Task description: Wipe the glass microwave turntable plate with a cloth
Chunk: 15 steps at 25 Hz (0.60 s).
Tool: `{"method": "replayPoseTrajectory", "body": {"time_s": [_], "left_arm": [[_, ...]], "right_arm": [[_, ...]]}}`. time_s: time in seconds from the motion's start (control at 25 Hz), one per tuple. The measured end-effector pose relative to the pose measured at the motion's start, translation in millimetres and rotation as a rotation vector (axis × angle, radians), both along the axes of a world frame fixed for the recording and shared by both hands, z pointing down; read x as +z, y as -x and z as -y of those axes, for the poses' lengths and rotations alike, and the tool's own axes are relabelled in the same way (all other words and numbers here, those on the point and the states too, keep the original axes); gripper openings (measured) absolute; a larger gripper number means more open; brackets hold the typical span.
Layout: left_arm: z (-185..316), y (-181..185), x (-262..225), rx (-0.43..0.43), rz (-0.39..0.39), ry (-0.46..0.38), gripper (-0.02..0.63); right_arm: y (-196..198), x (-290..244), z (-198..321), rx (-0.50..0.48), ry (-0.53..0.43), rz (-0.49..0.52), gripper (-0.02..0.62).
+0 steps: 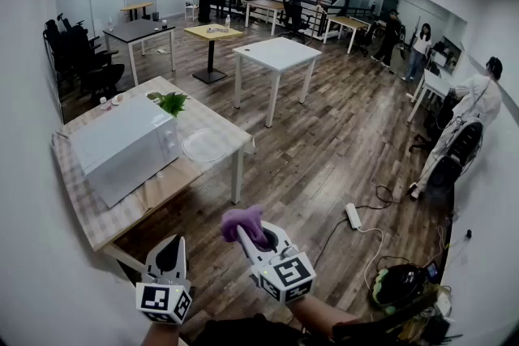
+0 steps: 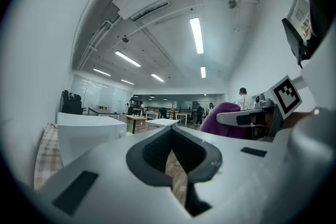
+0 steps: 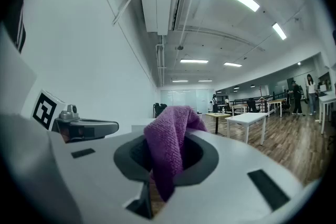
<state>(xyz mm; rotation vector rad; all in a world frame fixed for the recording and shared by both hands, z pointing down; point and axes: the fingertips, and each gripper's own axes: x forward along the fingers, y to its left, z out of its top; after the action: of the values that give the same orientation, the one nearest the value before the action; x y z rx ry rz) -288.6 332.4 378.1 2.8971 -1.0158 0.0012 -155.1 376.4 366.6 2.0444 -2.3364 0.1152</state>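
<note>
Right hand-held gripper [image 1: 242,233] clamps cloth [image 1: 244,219], well apart from plate [image 1: 204,146]; left hand-held gripper [image 1: 171,245] closed.

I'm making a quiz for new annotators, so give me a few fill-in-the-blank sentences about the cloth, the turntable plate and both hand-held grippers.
1. The right hand-held gripper is shut on a ___ cloth.
2. The glass turntable plate lies on the table, beside the white ___.
3. The left hand-held gripper holds ___.
Missing words: purple; microwave; nothing.
</note>
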Motion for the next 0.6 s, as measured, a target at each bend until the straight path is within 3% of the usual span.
{"method": "replayPoseTrajectory", "body": {"time_s": [0.6], "left_arm": [[5.7,6.6,-0.2,-0.004,-0.003,-0.003,0.008]], "right_arm": [[-1.2,0.1,8.6,0.016,-0.008,0.014,0.066]]}}
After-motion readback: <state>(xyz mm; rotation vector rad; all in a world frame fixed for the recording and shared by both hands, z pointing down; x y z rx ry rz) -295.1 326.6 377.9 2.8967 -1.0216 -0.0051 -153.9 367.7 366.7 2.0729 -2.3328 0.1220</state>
